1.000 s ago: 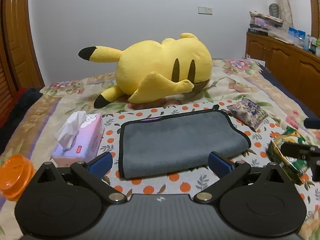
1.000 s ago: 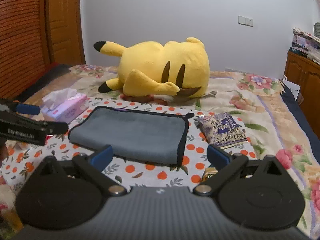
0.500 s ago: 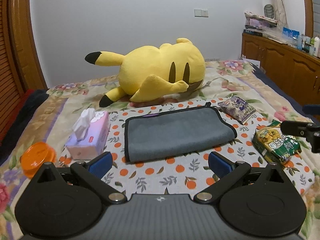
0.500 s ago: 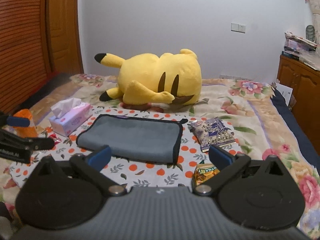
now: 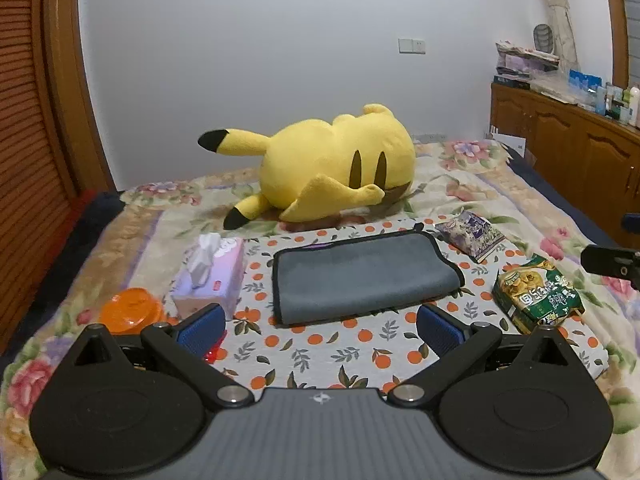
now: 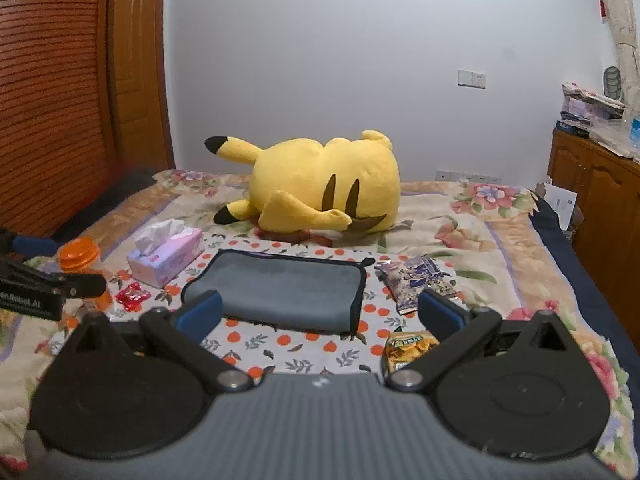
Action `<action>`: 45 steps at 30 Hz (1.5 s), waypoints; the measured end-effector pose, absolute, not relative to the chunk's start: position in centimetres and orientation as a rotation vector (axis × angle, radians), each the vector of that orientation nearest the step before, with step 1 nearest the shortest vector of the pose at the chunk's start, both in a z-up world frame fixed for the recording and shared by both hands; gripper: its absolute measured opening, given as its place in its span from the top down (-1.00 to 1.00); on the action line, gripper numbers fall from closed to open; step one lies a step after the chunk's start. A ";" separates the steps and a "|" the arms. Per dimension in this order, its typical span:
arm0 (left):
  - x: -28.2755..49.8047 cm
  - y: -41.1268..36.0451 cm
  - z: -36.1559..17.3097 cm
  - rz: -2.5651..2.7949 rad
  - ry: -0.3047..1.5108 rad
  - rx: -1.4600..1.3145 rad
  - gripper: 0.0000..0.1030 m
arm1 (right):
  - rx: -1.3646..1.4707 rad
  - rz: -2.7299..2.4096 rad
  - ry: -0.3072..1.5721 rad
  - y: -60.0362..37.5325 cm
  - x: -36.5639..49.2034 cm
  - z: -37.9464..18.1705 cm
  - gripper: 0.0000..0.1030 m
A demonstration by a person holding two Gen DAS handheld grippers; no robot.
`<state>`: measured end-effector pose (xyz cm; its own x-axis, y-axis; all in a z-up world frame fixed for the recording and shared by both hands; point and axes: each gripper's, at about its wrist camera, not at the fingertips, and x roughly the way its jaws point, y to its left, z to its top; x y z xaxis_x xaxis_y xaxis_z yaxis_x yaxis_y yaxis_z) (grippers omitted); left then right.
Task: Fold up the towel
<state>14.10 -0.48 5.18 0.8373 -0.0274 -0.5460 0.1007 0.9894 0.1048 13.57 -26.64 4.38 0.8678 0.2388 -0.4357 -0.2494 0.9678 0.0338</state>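
- Left wrist view: the grey towel (image 5: pixel 366 276) lies flat on the orange-dotted cloth (image 5: pixel 320 344), already doubled over, with the tissue box (image 5: pixel 212 272) just to its left and the yellow plush toy (image 5: pixel 336 176) behind it.
- The towel looks soft, light and limp, so it should sag if lifted; I judge the black-trimmed corners on its left edge the best place to pinch.
- The left gripper (image 5: pixel 320 326) is spread wide and empty, well short of the towel.
- Against half a second ago, the towel sits smaller and farther off, so this camera has pulled back and up.
- Right wrist view: the towel (image 6: pixel 280 290) lies between the tissue box (image 6: pixel 166 252) and a purple packet (image 6: pixel 418 278).
- The right gripper (image 6: pixel 318 312) gapes wide, holding nothing.
- Here too the view has backed away; the red wrapper (image 6: pixel 132 296) left of the towel now shows.
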 end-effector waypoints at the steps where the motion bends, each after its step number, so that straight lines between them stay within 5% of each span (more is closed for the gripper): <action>1: 13.8 -0.5 5.4 -0.068 0.572 0.133 -1.00 | -0.021 0.255 0.452 -26.7 13.2 4.5 -1.00; 14: 10.2 -0.6 6.0 -0.082 0.566 0.115 -1.00 | 0.014 0.257 0.448 -27.2 10.2 4.3 -1.00; 45: 6.5 -1.1 -1.8 -0.099 0.681 0.125 -1.00 | 0.039 0.226 0.530 -26.9 7.8 -0.7 -1.00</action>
